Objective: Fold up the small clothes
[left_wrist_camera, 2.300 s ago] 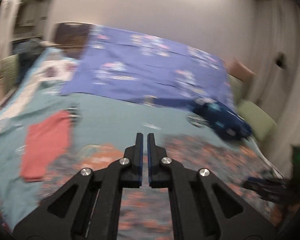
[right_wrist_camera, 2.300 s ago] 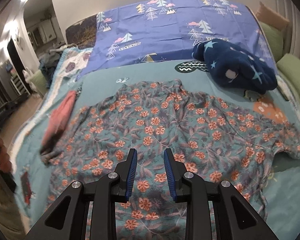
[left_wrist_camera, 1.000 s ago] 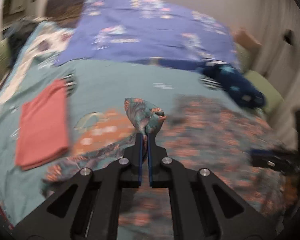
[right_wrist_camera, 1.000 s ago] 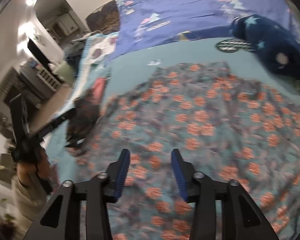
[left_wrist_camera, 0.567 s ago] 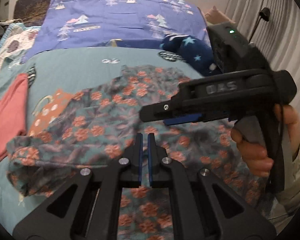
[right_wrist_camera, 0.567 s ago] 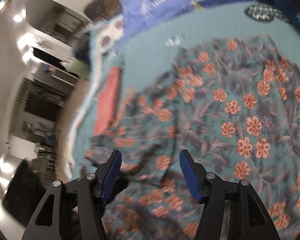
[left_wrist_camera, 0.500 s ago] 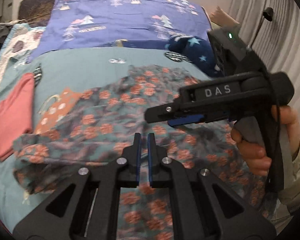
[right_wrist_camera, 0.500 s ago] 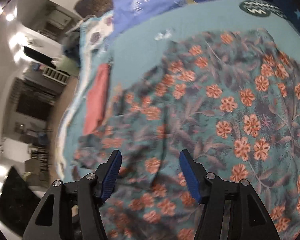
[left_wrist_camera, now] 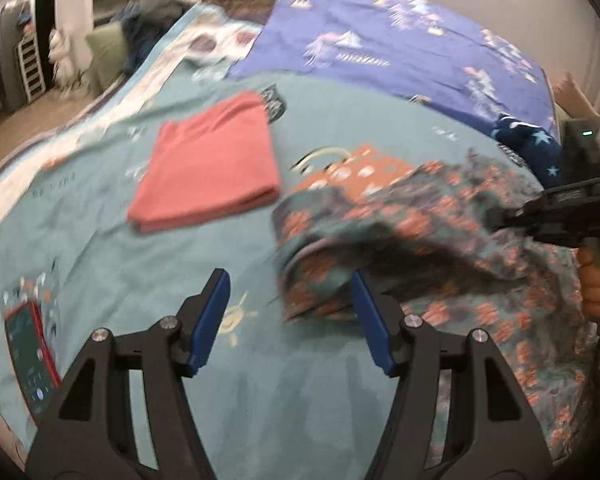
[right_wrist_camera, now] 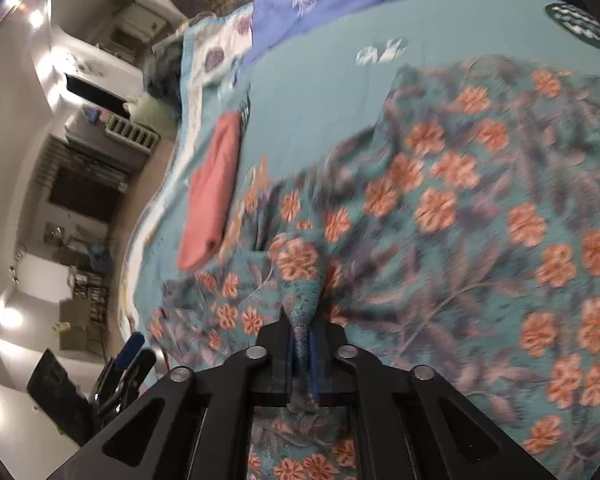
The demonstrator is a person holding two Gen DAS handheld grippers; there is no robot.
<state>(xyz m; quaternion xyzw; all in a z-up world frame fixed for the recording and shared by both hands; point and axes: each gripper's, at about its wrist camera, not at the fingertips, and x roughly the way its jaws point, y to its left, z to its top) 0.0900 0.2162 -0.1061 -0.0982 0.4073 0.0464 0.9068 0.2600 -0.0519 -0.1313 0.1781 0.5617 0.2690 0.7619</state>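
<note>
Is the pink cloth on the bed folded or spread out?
Folded: the pink cloth lies as a neat rectangle with doubled layers at its near edge.

Both grippers are matte black with triangular cut-outs in their arms and round silver screws at the joints. The left gripper (left_wrist_camera: pixel 290 322) carries blue pads (left_wrist_camera: pixel 211 320) on its fingers, and so does the right gripper (right_wrist_camera: pixel 303 354). The right gripper's black handle bears pale lettering, too blurred to read, and a small green light above.
</note>
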